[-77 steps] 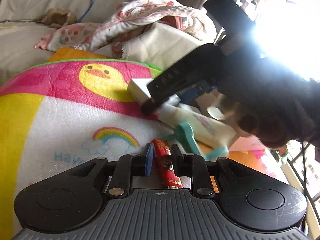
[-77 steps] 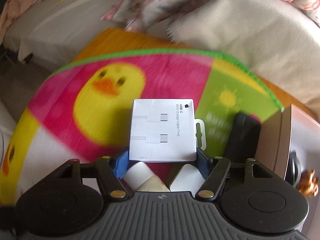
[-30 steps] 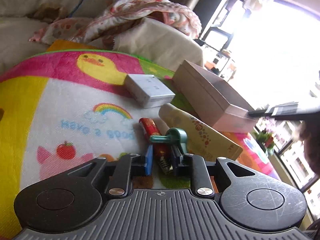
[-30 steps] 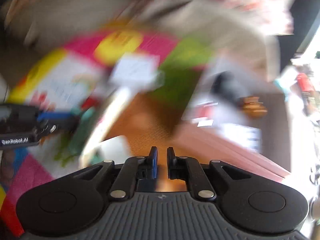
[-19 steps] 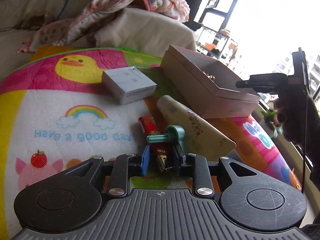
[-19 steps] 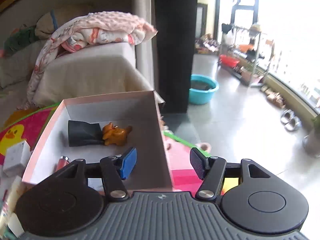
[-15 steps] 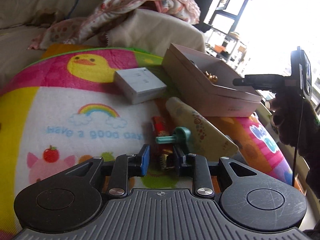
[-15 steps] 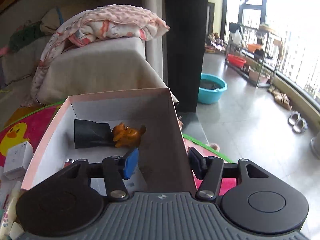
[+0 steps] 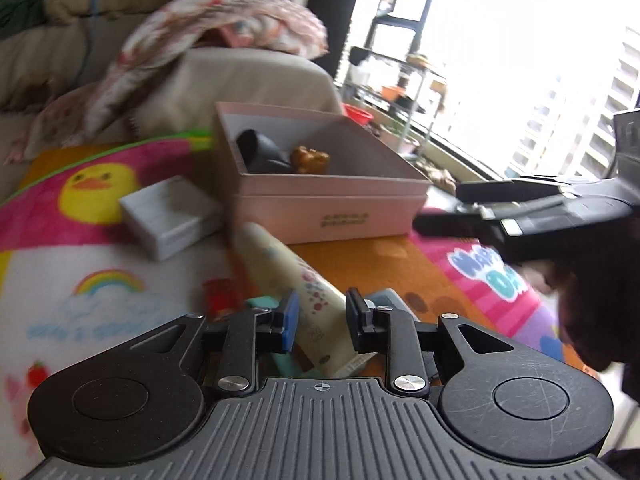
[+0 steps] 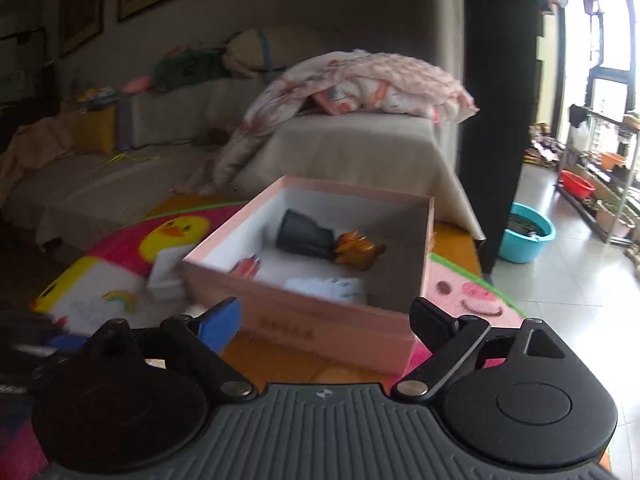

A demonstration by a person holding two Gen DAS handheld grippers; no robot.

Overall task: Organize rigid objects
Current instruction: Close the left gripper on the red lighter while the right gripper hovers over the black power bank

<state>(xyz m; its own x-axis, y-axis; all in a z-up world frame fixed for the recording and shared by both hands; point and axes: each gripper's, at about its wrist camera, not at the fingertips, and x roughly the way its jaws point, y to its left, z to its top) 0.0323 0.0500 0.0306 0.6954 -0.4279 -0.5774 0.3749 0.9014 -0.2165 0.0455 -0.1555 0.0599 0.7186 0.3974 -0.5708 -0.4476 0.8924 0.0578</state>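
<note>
A pink open box (image 9: 328, 208) (image 10: 304, 320) stands on the colourful mat and holds a black object (image 10: 304, 236), an orange figurine (image 10: 356, 254) and other small items. My left gripper (image 9: 322, 314) is open, its fingers either side of a cream tube (image 9: 288, 276) lying on the mat. A red lighter (image 9: 218, 300) and a teal plastic piece (image 9: 262, 303) lie just left of it. A white cable box (image 9: 168, 212) sits further left. My right gripper (image 10: 326, 318) is wide open and empty, in front of the box's near wall.
A beige sofa with a floral blanket (image 10: 360, 80) stands behind the table. The right gripper's body (image 9: 540, 208) shows at the right of the left wrist view. A blue basin (image 10: 526, 236) and shelves stand on the tiled floor to the right.
My left gripper has shifted right from the red lighter to straddle the cream tube. My right gripper has pulled back from the box and opened wider.
</note>
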